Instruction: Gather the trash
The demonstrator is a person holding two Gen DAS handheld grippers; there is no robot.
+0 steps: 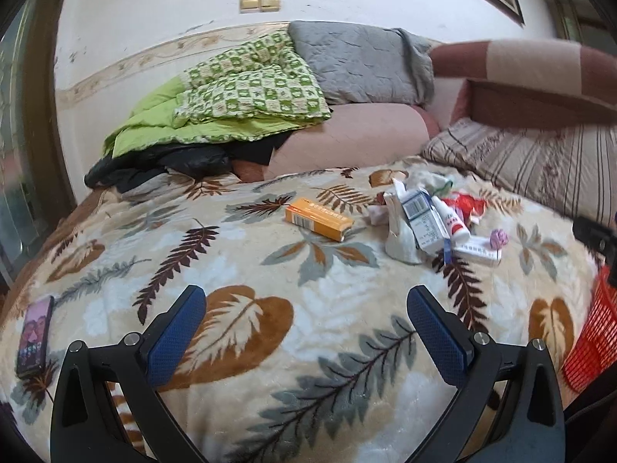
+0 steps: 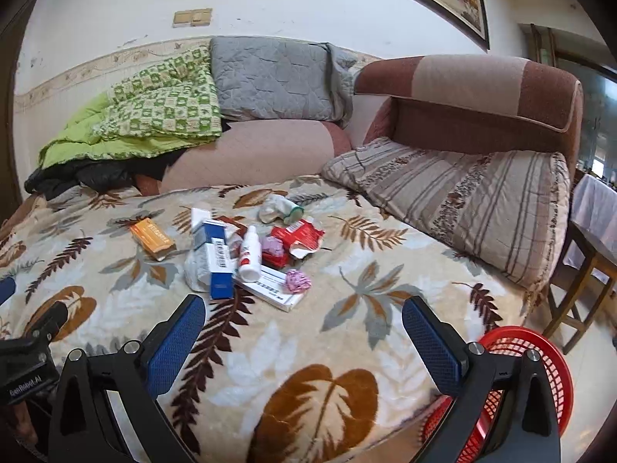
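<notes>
Both pairs of jaws stand wide apart and hold nothing. The right gripper [image 2: 303, 316] hovers over the near part of the leaf-print blanket [image 2: 347, 347], and the pile of trash lies straight ahead of it and slightly to its left. Nearest its fingertips is the flat white carton [image 2: 272, 289], with a pink crumpled wrapper [image 2: 297, 281] resting on its far right end. The carton's long axis runs slantwise from far left to near right, so jaws pointed as they are now would meet it nearly across its narrow width. Just behind stand the white spray bottle [image 2: 250, 255], the blue-and-white box [image 2: 219, 266] leaning on crumpled white paper [image 2: 196, 270], then the torn red packet [image 2: 297, 237] and a balled white sock [image 2: 275, 208] farther toward the cushions.

The left gripper [image 1: 304, 308] is over the blanket's near left part. From it the same pile lies ahead and well to the right, while the orange box [image 1: 319, 218] sits apart from the pile, more nearly ahead, its long axis slanting from far left to near right. A phone [image 1: 35, 337] lies near the blanket's left edge; it is likely not trash.

The red mesh basket [image 2: 528, 378] stands off the blanket's near right corner, just beside the right gripper. I judge the right gripper better placed for the pile and basket, the left for the orange box.
</notes>
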